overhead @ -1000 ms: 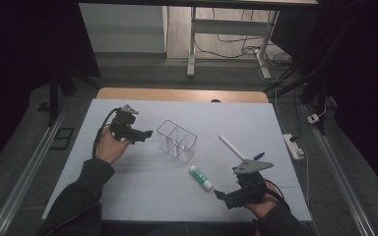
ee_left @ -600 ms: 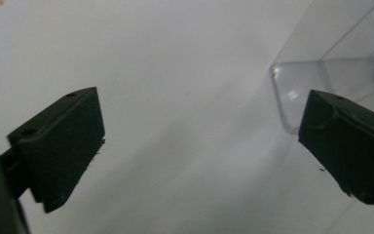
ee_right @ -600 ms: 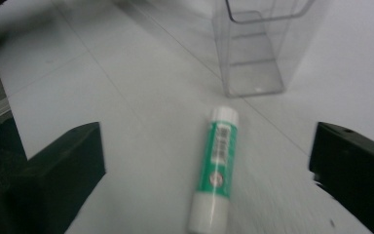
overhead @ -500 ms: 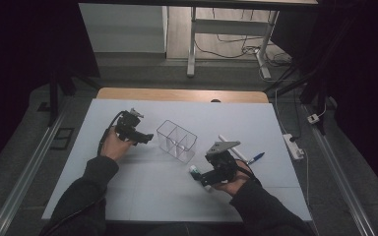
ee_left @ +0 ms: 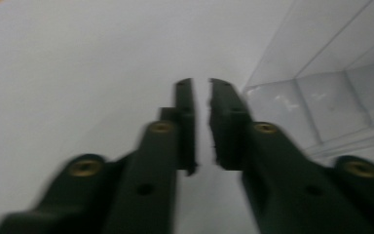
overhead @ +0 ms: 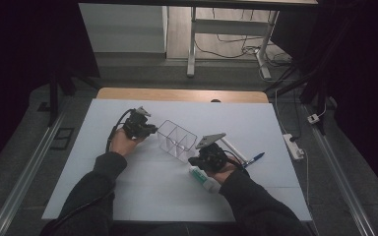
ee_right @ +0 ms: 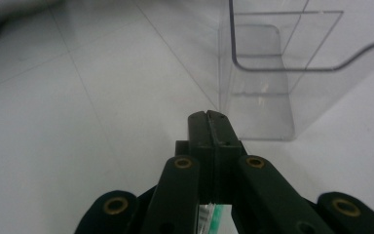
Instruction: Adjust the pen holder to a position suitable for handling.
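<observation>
A clear plastic organiser box (overhead: 177,140) with dividers stands mid-table. My left gripper (overhead: 146,129) sits just left of it. In the left gripper view the left gripper (ee_left: 202,85) has its jaws almost together with only a thin slit and nothing between them, and the box (ee_left: 331,97) is at the right. My right gripper (overhead: 197,160) is close to the box's near right corner. In the right gripper view the right gripper (ee_right: 209,117) is shut and empty, pointing at the box (ee_right: 272,83). A green-and-white tube (overhead: 203,177) lies on the table under the right hand; the tube (ee_right: 209,214) peeks out below the jaws.
A white pen-like stick (overhead: 234,150) and a blue pen (overhead: 253,158) lie right of the right hand. The white table (overhead: 128,196) has a wooden strip (overhead: 177,94) at its far edge. A power strip (overhead: 295,146) lies beyond the table's right edge.
My right gripper has moved from the near right corner leftward and forward to the box, over the tube. The left gripper has edged right toward the box.
</observation>
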Available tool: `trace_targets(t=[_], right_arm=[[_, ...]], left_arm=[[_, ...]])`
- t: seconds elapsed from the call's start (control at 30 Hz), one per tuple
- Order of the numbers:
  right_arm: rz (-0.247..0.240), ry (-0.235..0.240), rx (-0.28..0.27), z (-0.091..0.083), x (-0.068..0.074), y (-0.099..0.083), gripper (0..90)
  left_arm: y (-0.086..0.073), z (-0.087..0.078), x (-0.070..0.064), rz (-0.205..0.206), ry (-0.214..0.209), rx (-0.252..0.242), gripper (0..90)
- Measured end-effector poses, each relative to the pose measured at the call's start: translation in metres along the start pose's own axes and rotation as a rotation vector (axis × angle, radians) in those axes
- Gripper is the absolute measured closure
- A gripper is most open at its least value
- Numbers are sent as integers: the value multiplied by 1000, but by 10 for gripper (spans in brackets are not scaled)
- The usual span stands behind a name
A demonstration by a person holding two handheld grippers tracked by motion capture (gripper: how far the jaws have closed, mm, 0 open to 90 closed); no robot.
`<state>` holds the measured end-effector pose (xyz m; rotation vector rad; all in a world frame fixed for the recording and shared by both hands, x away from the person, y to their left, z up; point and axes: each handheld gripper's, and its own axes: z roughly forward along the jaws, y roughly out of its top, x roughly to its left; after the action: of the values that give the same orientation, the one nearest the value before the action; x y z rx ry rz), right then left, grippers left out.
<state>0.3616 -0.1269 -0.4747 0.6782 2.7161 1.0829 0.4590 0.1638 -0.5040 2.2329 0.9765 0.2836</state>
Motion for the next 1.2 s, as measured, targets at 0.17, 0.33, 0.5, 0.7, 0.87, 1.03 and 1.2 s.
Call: trace_targets(t=[0.17,0.33,0.5,0.7,0.87,1.03,1.2], right_arm=[[-24,3,6,12,-1,7,894],[-37,4,16,22,-1,11,893],[-31,1,18,23,-6,10,894],[-28,-28,26,19,-13,7,894],[3,-53,23,15,-22,4,894],[24,-67,20,13,-30,2,894],[43,-91,21,12,-38,0,894]], left_arm=[[4,6,-5,11,-27,8,889],[4,6,-8,17,-47,20,889],[5,5,-13,17,-66,13,889],[4,3,-18,16,-69,11,889],[4,2,-16,17,-64,12,889],[7,4,-8,-6,-53,-10,889],[16,11,-6,-20,-43,-30,889]])
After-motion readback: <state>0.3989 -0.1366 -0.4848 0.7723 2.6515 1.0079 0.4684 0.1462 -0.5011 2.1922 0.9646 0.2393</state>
